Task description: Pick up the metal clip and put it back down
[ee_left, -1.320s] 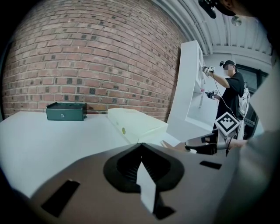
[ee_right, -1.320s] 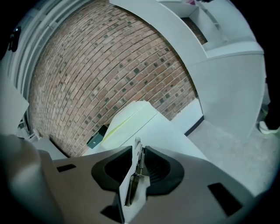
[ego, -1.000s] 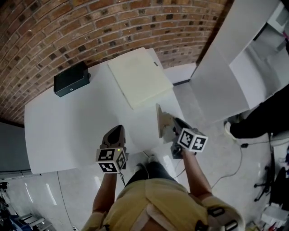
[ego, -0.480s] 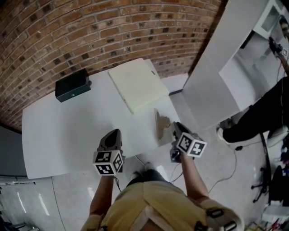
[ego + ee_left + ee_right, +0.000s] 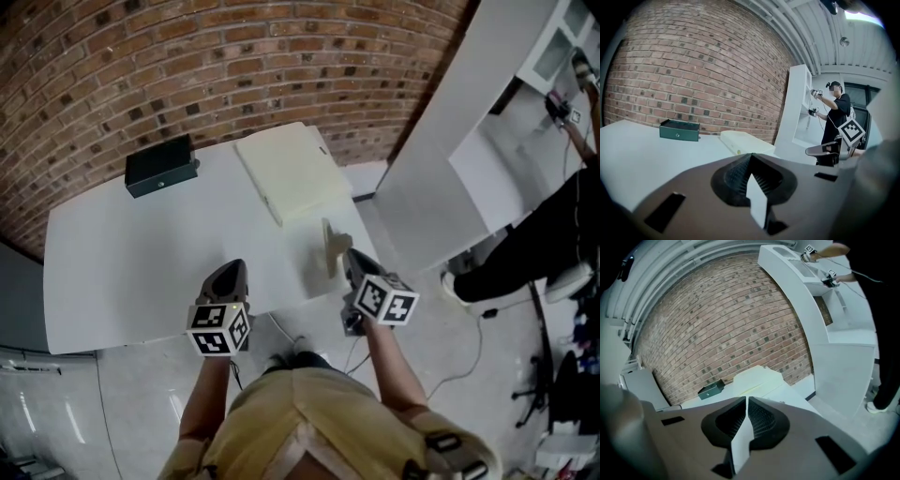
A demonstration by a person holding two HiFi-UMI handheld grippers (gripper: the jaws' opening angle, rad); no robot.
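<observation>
Both tools sit higher at the bench's (image 5: 131,272) near edge. The right hand-held gripper (image 5: 330,242) has just closed on nothing, and the left hand-held gripper (image 5: 230,272) is pinched together, empty. I see no metal clip, so I risk groping blind.

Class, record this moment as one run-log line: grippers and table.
left gripper: shut, empty | right gripper: jaws just closing, empty | white table: dark green box, cream flat case | metal clip: not seen
</observation>
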